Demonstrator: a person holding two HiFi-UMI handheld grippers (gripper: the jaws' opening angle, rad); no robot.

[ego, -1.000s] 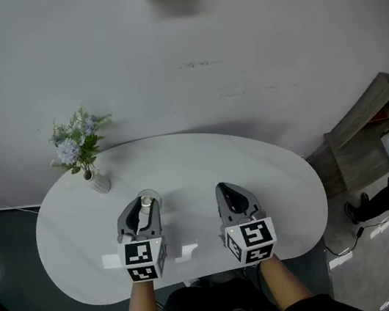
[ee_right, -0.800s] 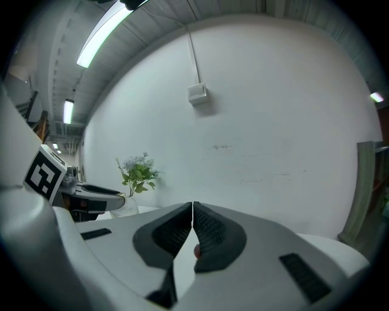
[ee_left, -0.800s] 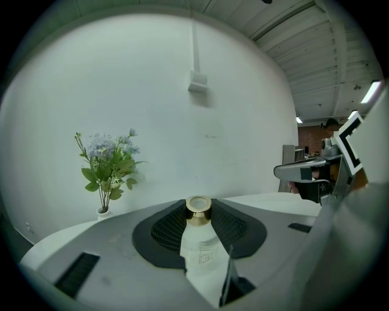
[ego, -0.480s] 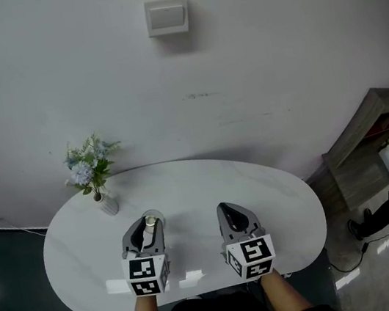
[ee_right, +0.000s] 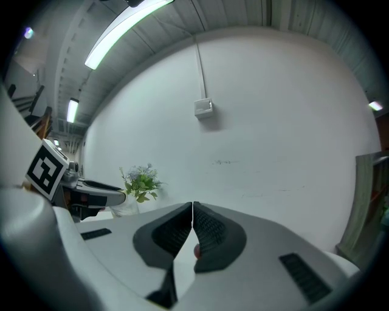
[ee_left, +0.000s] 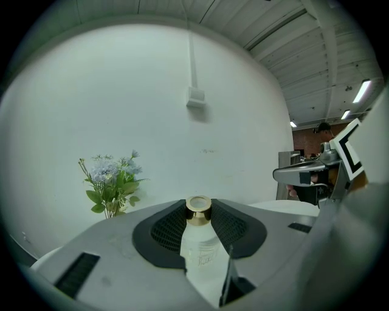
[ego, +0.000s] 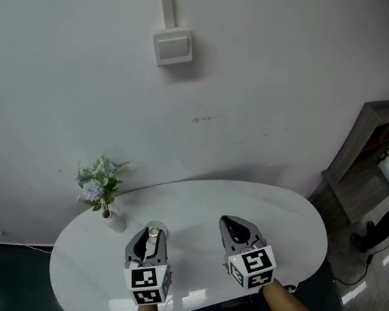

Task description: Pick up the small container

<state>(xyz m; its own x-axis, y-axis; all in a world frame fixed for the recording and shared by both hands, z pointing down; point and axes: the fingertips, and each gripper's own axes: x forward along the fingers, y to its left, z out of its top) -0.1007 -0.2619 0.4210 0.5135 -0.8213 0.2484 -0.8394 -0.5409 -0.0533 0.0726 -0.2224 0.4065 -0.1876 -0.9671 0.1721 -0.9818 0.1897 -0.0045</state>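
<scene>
Task thing: small clear bottle [ee_left: 197,246] w/ gold cap [ee_left: 198,208], upright between the L gripper [ego: 149,232] jaws, over the near-left part of the table [ego: 195,199].
L jaws: part-way spread, pads pinching the bottle on both sides, right at the neck below the cap. Looks a firm hold.
R jaws: R gripper [ego: 229,221] is pressed together w/ nothing between. It hangs beside the L one, well apart from the bottle.
Progress: grab is done. Bottle's base is hidden by the gripper body, so no gap under it to see, but I'd judge it's off the tabletop and the pick-up's pretty much complete.
Left to do: at most, hold it steady & clear of the table. No job for the R gripper that I can see.
Bottle contents: glass is see-through, faint print on the front. Liquid or empty, can't tell.
Other container: white vase [ego: 114,221] at the table's far-left edge, upright, holding pale-blue flowers [ego: 100,185] w/ green leaves. Well apart from both grippers.
Risk: smooth glass, narrow neck, so it could slip if the pinch eases.
</scene>
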